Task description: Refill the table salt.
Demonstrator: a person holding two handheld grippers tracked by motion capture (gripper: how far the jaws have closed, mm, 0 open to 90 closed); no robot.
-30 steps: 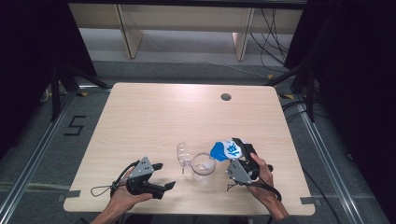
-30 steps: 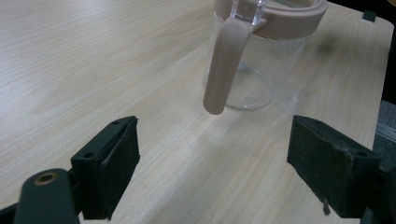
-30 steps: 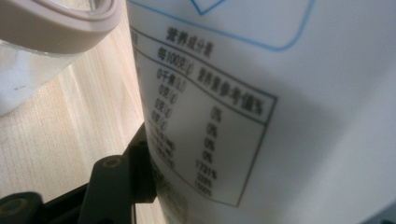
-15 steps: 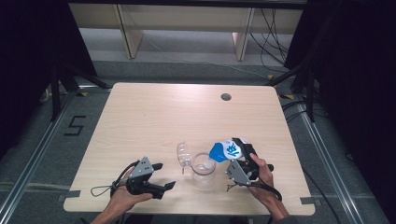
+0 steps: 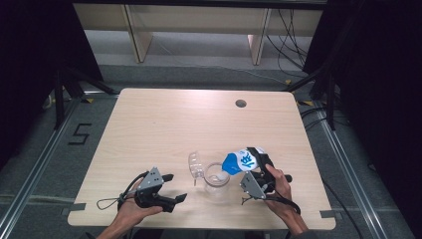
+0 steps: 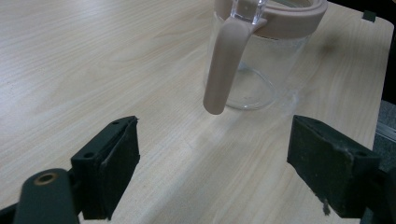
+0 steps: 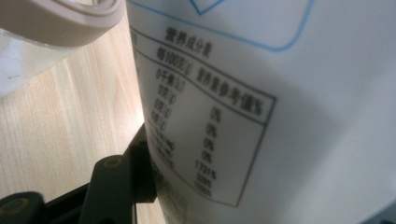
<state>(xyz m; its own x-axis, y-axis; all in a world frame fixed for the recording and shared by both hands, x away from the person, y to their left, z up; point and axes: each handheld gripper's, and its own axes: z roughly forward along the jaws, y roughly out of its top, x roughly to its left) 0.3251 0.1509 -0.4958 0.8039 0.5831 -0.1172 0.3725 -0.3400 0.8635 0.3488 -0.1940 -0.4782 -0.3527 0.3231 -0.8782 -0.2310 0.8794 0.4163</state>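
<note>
A clear glass jar [image 5: 217, 183] with a pink rim and a pink handle [image 6: 224, 65] stands near the table's front edge, its clear lid [image 5: 195, 166] flipped open to the left. My right gripper [image 5: 257, 160] is shut on a blue-and-white pouch [image 5: 240, 161], which tilts with its blue end over the jar's mouth. In the right gripper view the pouch's printed back [image 7: 261, 93] sits against my left finger [image 7: 126, 182], beside the jar's rim [image 7: 65, 23]. My left gripper [image 5: 175, 187] rests open left of the jar, facing the handle, with nothing between its fingers [image 6: 112, 158].
The pale wooden table [image 5: 164, 124] has a round cable hole [image 5: 241, 103] at its far right. Shelving stands on the floor beyond the far edge, and black stands flank the table.
</note>
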